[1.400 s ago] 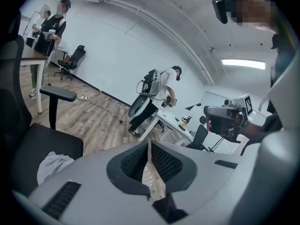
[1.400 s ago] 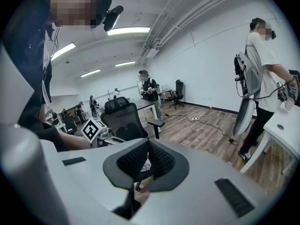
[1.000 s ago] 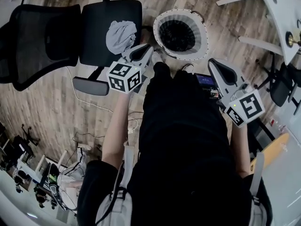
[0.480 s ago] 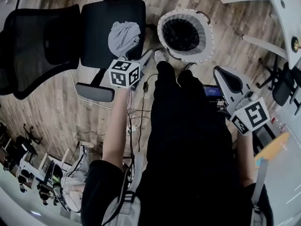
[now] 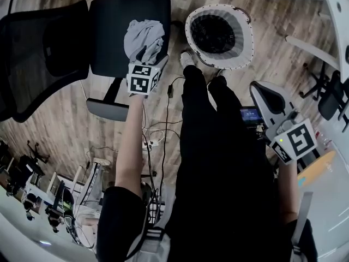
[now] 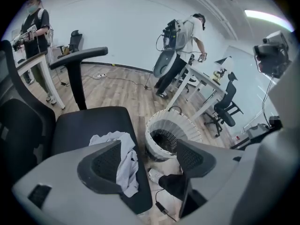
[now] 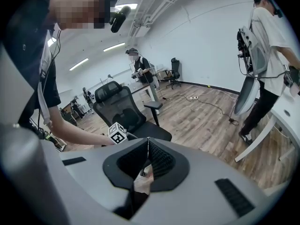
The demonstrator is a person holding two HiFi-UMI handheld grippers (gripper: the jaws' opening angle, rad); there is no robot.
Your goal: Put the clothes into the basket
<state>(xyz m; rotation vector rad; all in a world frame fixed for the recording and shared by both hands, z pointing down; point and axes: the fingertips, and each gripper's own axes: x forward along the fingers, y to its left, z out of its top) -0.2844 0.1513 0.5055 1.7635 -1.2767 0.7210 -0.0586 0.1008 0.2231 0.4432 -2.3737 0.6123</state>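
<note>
A crumpled grey garment (image 5: 143, 36) lies on the seat of a black office chair (image 5: 117, 26). My left gripper (image 5: 154, 58) hangs just over the garment's near edge, pointing steeply down. In the left gripper view its jaws (image 6: 149, 161) are opening; the garment (image 6: 123, 156) shows below, between them and behind the left pad, untouched by the pads. The white basket (image 5: 246, 37) stands on the floor right of the chair, with dark things inside. My right gripper (image 5: 256, 87) is held apart at the right, shut and empty (image 7: 147, 140).
My own black-clad legs and a shoe (image 5: 186, 59) stand between chair and basket. Cables (image 5: 158, 130) trail over the wooden floor. White desks (image 5: 327, 4) and a second chair (image 5: 332, 97) stand at the right. Other people (image 6: 185, 41) work in the background.
My left gripper has dropped and reached forward to the garment on the chair, and its jaws have gone from shut to open. The right gripper has sunk a little toward the right.
</note>
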